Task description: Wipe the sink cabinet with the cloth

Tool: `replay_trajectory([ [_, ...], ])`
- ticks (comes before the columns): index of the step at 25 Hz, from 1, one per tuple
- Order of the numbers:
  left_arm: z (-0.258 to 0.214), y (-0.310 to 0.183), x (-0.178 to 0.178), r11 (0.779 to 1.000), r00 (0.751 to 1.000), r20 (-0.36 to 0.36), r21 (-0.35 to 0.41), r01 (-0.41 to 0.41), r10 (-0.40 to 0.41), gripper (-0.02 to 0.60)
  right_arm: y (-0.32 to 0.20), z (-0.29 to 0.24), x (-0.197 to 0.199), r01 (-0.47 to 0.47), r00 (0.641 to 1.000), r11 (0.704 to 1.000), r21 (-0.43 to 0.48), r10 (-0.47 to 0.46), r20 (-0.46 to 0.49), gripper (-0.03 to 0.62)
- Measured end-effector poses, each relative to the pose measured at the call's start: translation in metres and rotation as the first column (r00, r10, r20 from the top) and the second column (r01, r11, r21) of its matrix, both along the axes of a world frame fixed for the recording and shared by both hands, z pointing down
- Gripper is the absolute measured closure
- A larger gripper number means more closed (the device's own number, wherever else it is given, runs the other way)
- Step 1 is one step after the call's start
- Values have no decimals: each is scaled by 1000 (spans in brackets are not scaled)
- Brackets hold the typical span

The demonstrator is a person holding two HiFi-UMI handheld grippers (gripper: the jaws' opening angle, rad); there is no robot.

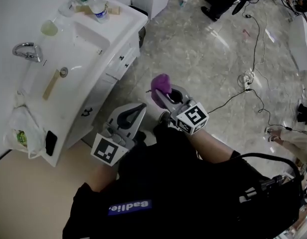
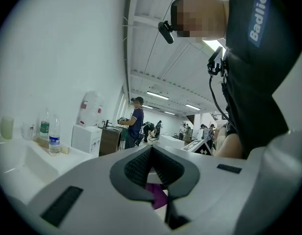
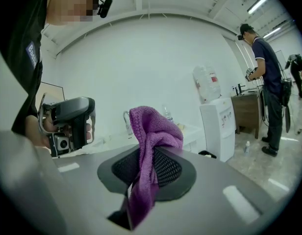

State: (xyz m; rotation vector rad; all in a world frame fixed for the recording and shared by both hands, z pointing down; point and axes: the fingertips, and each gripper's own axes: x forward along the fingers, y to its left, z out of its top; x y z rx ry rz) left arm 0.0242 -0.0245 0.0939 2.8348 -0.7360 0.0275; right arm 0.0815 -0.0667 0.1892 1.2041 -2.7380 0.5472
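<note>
The white sink cabinet point(image 1: 96, 93) stands at the left of the head view, its basin point(image 1: 74, 54) on top. A purple cloth point(image 1: 160, 83) sticks up from my right gripper point(image 1: 162, 94), which is shut on it above the floor, right of the cabinet. In the right gripper view the cloth point(image 3: 152, 131) bunches over the pads and hangs down between them. My left gripper point(image 1: 137, 111) is shut with nothing in it, close to the cabinet's front corner. Its pads meet in the left gripper view point(image 2: 152, 154), with a purple patch point(image 2: 158, 196) showing below them.
A faucet point(image 1: 26, 51), water bottles point(image 1: 95, 8), a cup point(image 1: 49, 28) and a black phone point(image 1: 51, 142) are on the counter. A plastic bag point(image 1: 21, 132) hangs at its near end. Cables point(image 1: 249, 77) trail over the stone floor. A water dispenser point(image 3: 217, 126) and a person point(image 3: 268, 82) stand behind.
</note>
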Motion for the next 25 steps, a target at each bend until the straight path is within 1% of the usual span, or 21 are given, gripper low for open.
replay_trajectory([
  [3,22,-22,9,1000,1000,2,-11,28,-28,581,-28,27,13,-2,1000,1000,-8,2,2,537],
  [6,52,-36,11,999,999,16,-27,28,-28,581,-50,57,16,-17,1000,1000,-12,17,10,537],
  [10,106,-48,10,999,999,43,-41,23,-22,581,-75,103,11,-25,999,1000,2,25,26,537],
  [12,134,-56,11,999,998,57,-32,8,-6,581,-87,127,8,-20,999,1000,18,20,27,537],
  [14,162,-66,12,1000,999,53,-20,-1,2,581,-98,153,3,-8,1000,999,36,7,17,537],
  [16,192,-74,9,1000,998,56,-5,9,-8,581,-105,182,-1,6,1000,999,47,-7,5,537],
  [18,224,-80,7,1000,997,77,25,19,-21,581,-111,212,-3,10,1000,998,57,-10,-2,537],
  [21,273,-91,10,999,996,78,44,29,-32,581,-122,256,5,-19,1000,997,77,20,-4,537],
  [23,307,-98,14,999,997,68,37,29,-32,581,-129,283,13,-47,999,994,98,48,-4,537],
  [25,340,-104,18,999,997,72,32,29,-32,581,-134,310,17,-62,998,991,117,63,-4,537],
])
